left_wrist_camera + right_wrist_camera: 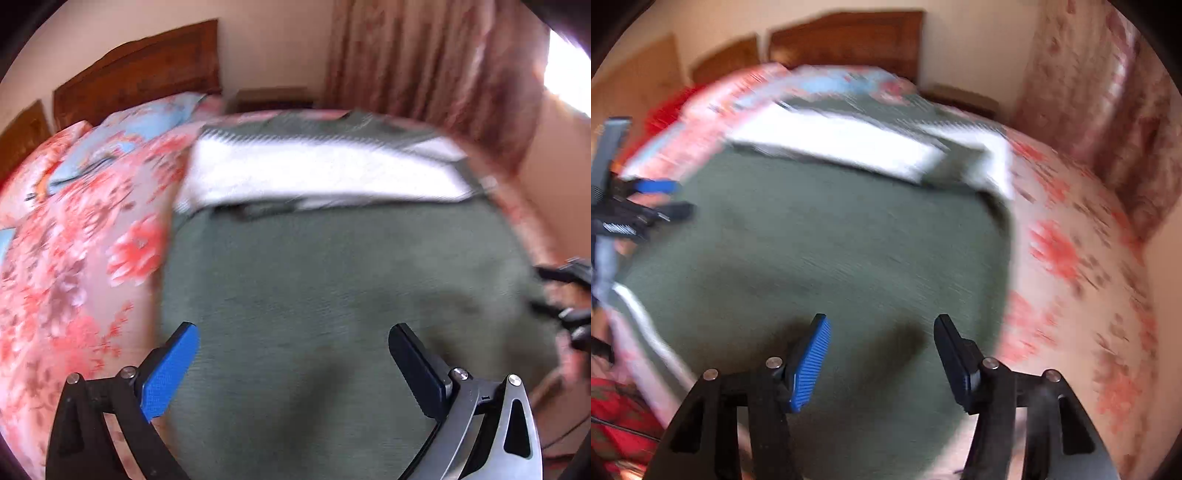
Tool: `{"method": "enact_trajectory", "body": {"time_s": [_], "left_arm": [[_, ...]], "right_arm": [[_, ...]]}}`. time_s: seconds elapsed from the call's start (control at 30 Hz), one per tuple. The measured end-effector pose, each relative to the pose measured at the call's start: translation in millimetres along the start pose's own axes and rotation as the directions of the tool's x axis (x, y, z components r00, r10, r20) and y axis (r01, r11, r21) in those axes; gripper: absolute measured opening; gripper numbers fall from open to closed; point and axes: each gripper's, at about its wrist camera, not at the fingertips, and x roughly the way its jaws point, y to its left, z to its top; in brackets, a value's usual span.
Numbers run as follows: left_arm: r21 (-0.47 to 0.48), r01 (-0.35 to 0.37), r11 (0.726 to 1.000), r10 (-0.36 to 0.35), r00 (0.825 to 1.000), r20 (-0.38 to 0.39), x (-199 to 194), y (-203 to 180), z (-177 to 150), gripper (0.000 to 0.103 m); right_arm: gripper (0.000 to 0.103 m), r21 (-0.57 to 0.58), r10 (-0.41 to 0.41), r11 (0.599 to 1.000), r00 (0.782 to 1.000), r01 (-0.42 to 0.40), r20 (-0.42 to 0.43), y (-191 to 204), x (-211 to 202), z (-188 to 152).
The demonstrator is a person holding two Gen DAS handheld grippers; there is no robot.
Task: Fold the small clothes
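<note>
A dark green garment [332, 280] with a broad white band [317, 173] across its far part lies spread flat on the bed. It also shows in the right wrist view [820, 251], with its white band [842, 144] at the far end. My left gripper [295, 332] is open and empty above the garment's near left part. My right gripper [882, 325] is open and empty above the garment's near right part. Each gripper shows at the edge of the other's view: the right one [565, 295], the left one [661, 199]. Both views are motion-blurred.
The bed has a pink floral cover [74, 277] and light blue pillows [147, 125] near a wooden headboard [140, 70]. A floral curtain [424, 59] hangs at the right, with a bedside cabinet [273, 98] beside it. A red cloth [617, 417] lies at the near left.
</note>
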Motion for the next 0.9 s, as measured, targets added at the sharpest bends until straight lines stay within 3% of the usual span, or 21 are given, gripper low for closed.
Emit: {"method": "enact_trajectory", "body": {"time_s": [0.1, 0.17, 0.2, 0.3, 0.43, 0.57, 0.63, 0.7, 0.77, 0.83, 0.9], "left_arm": [[0.062, 0.014, 0.998, -0.014, 1.0, 0.004, -1.1, -26.0, 0.4, 0.103], [0.133, -0.039, 0.99, 0.044, 0.998, -0.039, 13.0, -39.8, -7.1, 0.103], [0.169, -0.069, 0.983, 0.082, 0.994, -0.072, 21.0, -41.6, -15.6, 0.103], [0.096, -0.002, 0.995, 0.011, 0.996, -0.092, 13.4, -18.5, -33.9, 0.103], [0.08, -0.035, 0.996, 0.042, 0.995, -0.091, -4.8, 4.1, -55.2, 0.103], [0.07, -0.044, 0.997, 0.052, 0.993, -0.106, -16.0, 7.5, -67.6, 0.103], [0.043, -0.038, 0.998, 0.043, 0.992, -0.117, -20.7, 4.1, -68.4, 0.103], [0.007, 0.031, 0.999, -0.03, 0.995, -0.095, -27.9, -1.0, -67.2, 0.103], [-0.012, 0.104, 0.995, -0.104, 0.993, -0.058, -33.6, -12.8, -64.6, 0.103], [0.014, 0.095, 0.995, -0.094, 0.994, -0.061, -27.3, -27.2, -61.6, 0.103], [0.045, 0.058, 0.997, -0.054, 0.994, -0.096, -14.7, -36.1, -65.4, 0.103]], "right_arm": [[0.06, -0.097, 0.1, 0.99, 0.995, -0.1, -0.008, 39.6, 7.1, 6.2], [0.06, -0.218, 0.028, 0.975, 0.998, -0.039, -0.054, 64.8, 22.6, -1.0], [0.06, -0.24, 0.025, 0.97, 0.999, -0.03, -0.024, 67.2, 18.2, -4.6], [0.061, -0.196, 0.102, 0.974, 0.991, -0.116, -0.081, 46.8, 10.4, -15.0], [0.061, -0.194, 0.088, 0.975, 0.989, -0.111, -0.121, 25.8, -7.6, -40.8], [0.061, -0.176, 0.073, 0.98, 0.988, -0.096, -0.137, 20.1, -12.9, -44.8], [0.061, -0.177, 0.024, 0.983, 0.987, -0.052, -0.158, 28.3, -12.9, -41.0], [0.06, -0.201, -0.001, 0.979, 0.991, -0.026, -0.137, 43.4, -15.0, -33.9], [0.06, -0.21, 0.068, 0.974, 0.994, -0.085, -0.088, 64.2, -17.2, -25.5], [0.06, -0.225, 0.109, 0.967, 0.992, -0.12, -0.062, 79.3, -15.5, -20.9], [0.06, -0.255, 0.098, 0.96, 0.992, -0.116, -0.084, 94.1, -3.3, -21.3]]}}
